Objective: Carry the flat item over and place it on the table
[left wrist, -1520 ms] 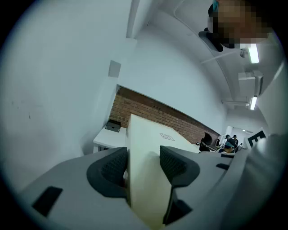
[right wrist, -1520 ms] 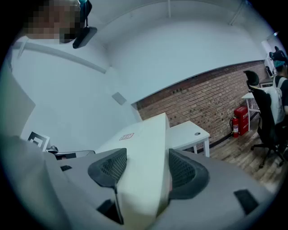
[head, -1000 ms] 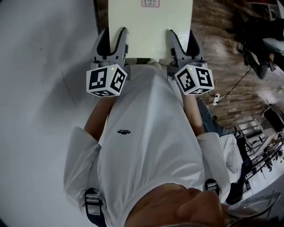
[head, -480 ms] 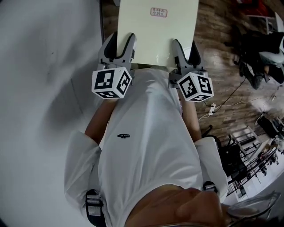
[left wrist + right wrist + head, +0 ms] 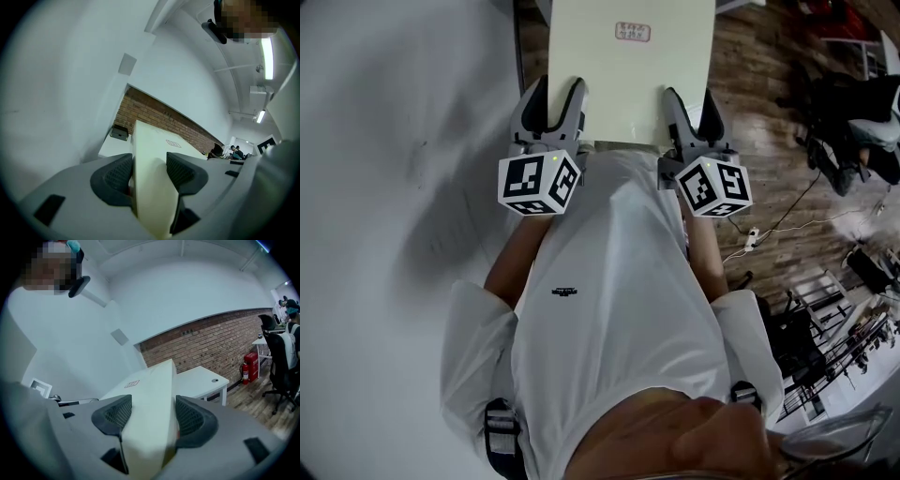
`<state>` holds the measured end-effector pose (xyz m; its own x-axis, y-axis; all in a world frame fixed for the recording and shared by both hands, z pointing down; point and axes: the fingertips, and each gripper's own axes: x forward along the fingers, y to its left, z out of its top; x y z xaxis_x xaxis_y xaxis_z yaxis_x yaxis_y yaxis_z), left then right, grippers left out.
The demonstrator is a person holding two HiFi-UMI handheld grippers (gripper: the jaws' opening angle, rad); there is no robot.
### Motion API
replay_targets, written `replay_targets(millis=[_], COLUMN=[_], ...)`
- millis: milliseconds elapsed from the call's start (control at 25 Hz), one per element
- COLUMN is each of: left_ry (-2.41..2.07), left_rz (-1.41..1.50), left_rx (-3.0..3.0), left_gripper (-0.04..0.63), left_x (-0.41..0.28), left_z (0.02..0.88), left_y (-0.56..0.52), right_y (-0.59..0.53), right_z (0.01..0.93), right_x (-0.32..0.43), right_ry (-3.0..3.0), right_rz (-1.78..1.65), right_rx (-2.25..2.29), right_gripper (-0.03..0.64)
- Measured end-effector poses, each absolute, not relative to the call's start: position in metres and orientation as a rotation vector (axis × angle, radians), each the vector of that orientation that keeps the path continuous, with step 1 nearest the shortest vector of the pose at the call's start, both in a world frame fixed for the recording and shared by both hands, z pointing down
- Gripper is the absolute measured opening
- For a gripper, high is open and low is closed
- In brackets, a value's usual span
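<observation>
Delta over the last second: the flat panel (image 5: 633, 75) has slid a bit down and right in the head view, so its small label (image 5: 632, 32) now sits fully in frame instead of clipped at the top, and the wood floor (image 5: 759, 84) and the clutter on the right have shifted too. Read: the person is mid-walk or mid-turn with the load and the carry is under way, no placement yet. Grip looks unchanged. The left hand-held gripper (image 5: 554, 98) is clamped on the panel's near edge, with the board wedged tight between both ribbed pads in the left gripper view. Same for the right hand-held gripper (image 5: 691, 108), jaws closed onto that edge with no visible gap. The panel is airborne, carried only by those two grips, sticking out ahead of the body over the floor beside the white wall (image 5: 394, 141), not over any surface. A white worktop (image 5: 112, 145) with a small black box (image 5: 120, 133) on it shows ahead against the brick wall, probably the drop target, but that's a guess. Pose: both forearms forward and close to the torso, hand-held grippers side by side, marker cubes facing the body, jaws pointing away. The panel cantilevers from its near edge, so expect sag or twist if either grip slips.
</observation>
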<state>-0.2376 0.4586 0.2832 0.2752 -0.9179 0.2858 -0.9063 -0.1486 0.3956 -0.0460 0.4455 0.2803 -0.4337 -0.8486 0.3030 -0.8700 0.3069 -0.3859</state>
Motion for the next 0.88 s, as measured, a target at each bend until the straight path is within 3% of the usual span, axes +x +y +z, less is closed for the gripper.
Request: replay_targets(millis=[880], left_ry=[-1.756], left_rz=[0.034], left_rx=[1.973], left_gripper=[0.238], left_x=[-0.094], left_z=[0.259], left_y=[0.061], right_y=[0.032], right_z=[0.266], right_x=[0.097], right_ry=[-2.582], right_rz=[0.858], right_rx=[1.525], right_gripper=[0.287])
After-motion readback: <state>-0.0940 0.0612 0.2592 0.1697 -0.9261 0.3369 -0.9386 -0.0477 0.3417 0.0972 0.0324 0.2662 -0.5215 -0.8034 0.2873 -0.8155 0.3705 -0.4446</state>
